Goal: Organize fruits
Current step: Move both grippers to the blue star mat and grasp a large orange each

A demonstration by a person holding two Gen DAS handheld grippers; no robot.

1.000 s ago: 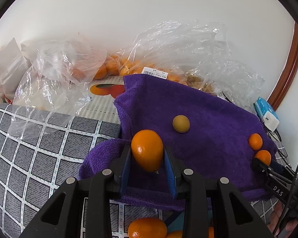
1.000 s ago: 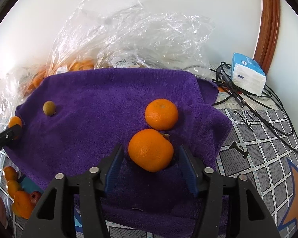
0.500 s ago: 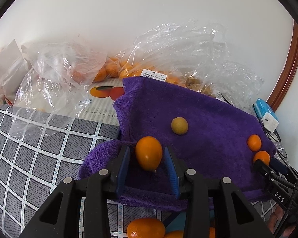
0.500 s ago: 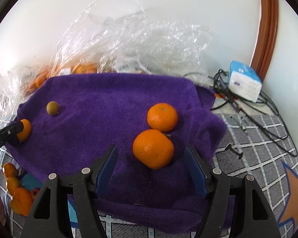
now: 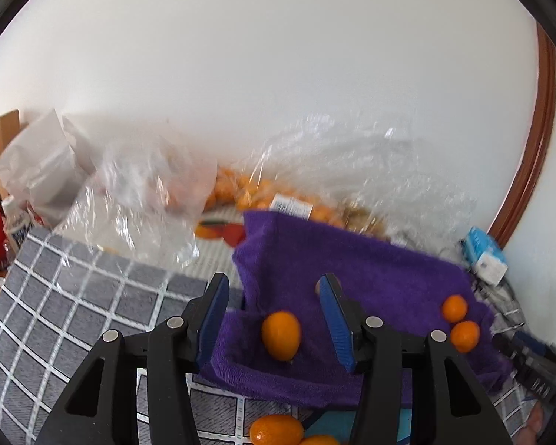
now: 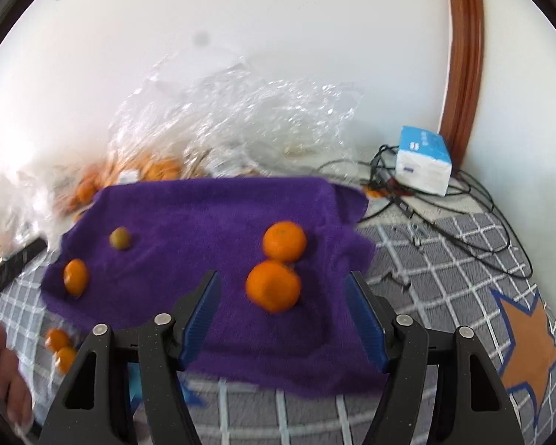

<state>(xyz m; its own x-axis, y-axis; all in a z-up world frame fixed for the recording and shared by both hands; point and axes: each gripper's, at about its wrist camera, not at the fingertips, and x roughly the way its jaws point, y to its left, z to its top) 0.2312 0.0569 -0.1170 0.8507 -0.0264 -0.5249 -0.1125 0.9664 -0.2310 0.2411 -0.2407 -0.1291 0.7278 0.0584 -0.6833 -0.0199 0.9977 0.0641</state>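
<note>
left gripper [image 5: 274, 319] just opened — kumquat [image 5: 281, 335] loose on purple towel [image 5: 389, 282]

Tissue box [image 6: 424, 163]; tangled cables [image 6: 474, 218]

We see orange round fruits [image 6: 273, 286] on a plain purple terry towel [image 6: 211, 218], over grey white-gridded cloth [image 6: 459, 256].
</note>
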